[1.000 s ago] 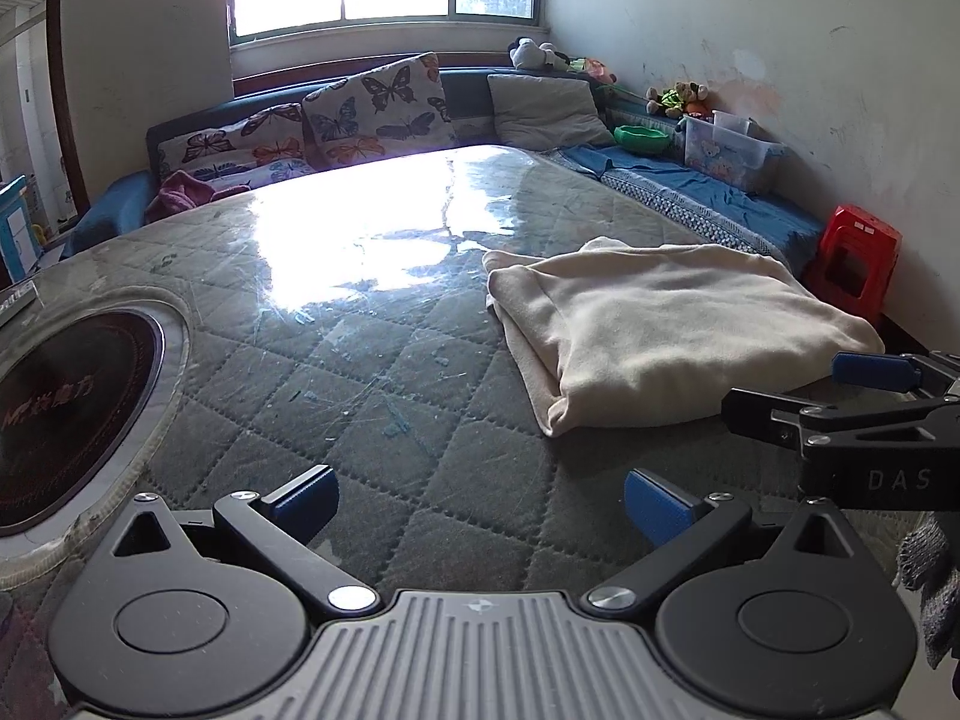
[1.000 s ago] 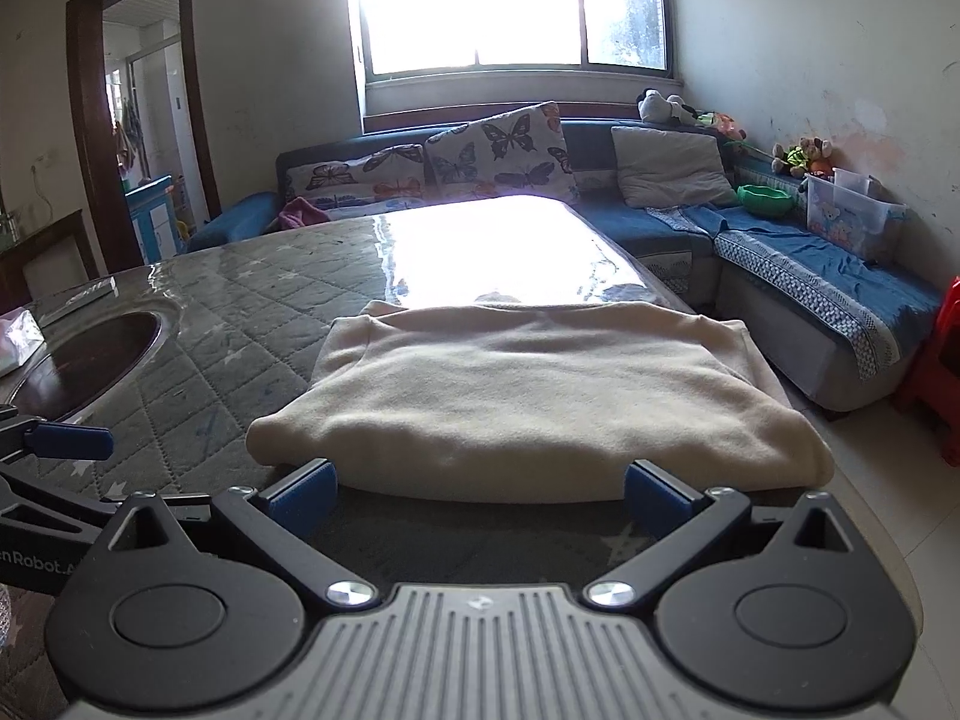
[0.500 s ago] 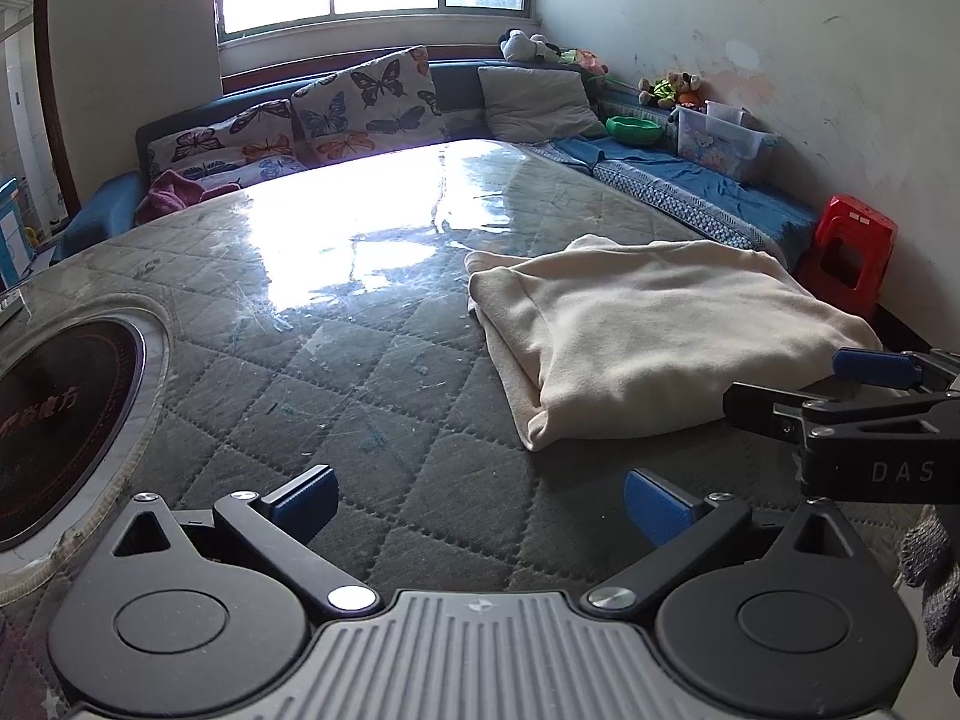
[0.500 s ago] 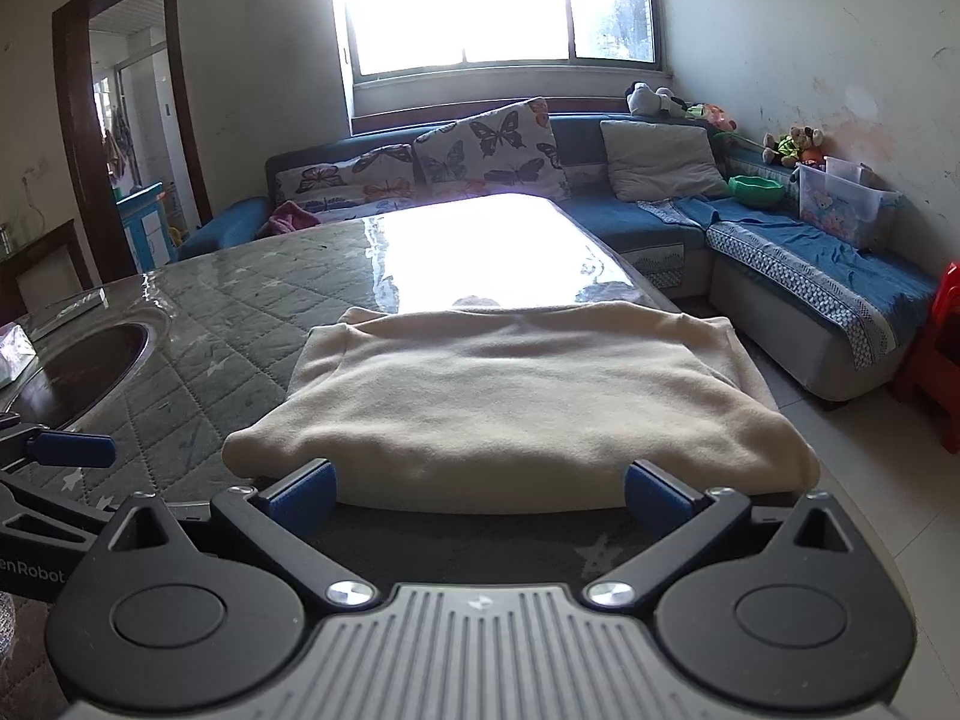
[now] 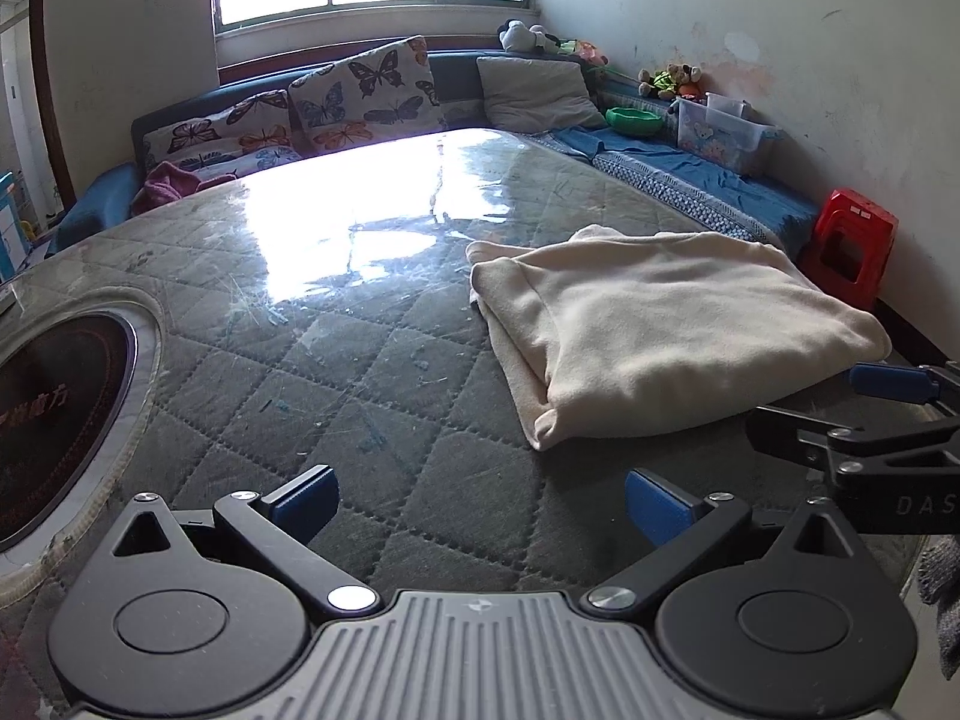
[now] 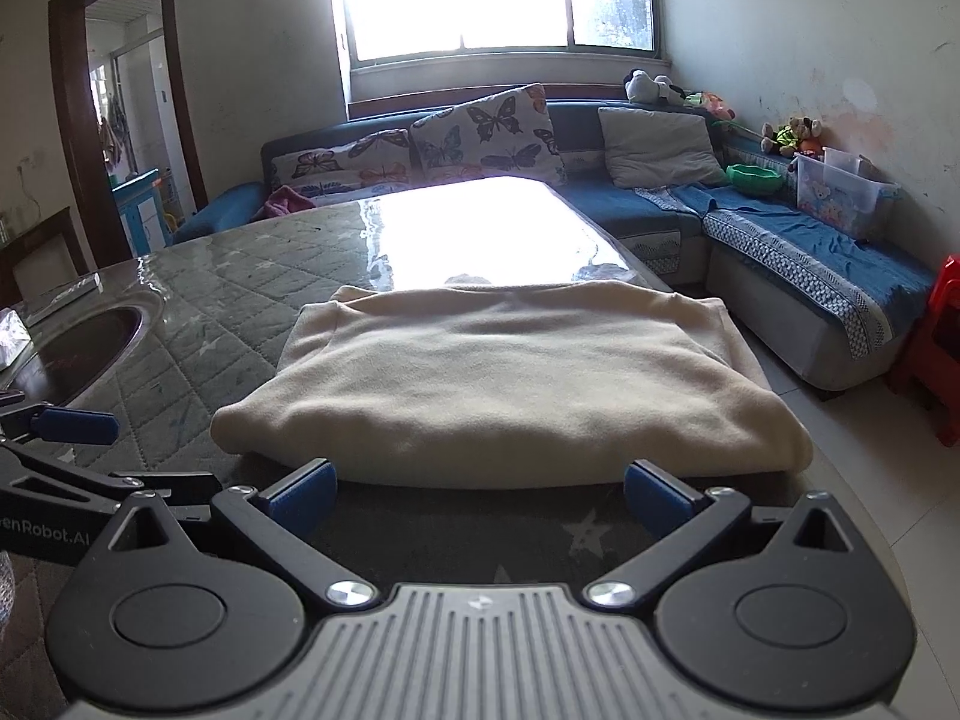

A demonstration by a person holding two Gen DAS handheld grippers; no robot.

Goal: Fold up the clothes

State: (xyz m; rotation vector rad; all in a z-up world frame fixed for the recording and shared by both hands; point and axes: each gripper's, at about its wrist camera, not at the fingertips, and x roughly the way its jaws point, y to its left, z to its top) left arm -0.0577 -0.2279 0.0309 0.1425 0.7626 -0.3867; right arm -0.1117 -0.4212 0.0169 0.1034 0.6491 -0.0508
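Table: a large table with a grey-green quilted cover under a clear glossy sheet (image 5: 384, 396), bright with window glare at its far end; a round dark inset plate with a pale rim (image 5: 54, 420) sits in its left part.
Sofa: a blue corner sofa (image 6: 798, 264) wraps the far and right sides of the table, carrying butterfly-print cushions (image 6: 486, 138), a plain grey cushion (image 6: 657, 147), a green bowl (image 6: 754, 178) and a clear plastic storage box (image 6: 840, 195).
Garment: a cream, soft fleece garment (image 5: 660, 330), folded into a thick rectangle, lies flat on the table's right side near the edge, its rounded fold facing the right wrist camera.
Stool: a red plastic stool (image 5: 852, 252) stands on the floor against the wall, beyond the garment.
Right gripper: the black two-finger gripper with blue pads (image 6: 477, 489) is spread wide, holding nothing, its pads just short of the garment's near fold; whether they touch it cannot be told.
Left gripper: the matching gripper (image 5: 480, 504) is also spread wide and empty, over bare quilted cover, left of the garment and apart from it.
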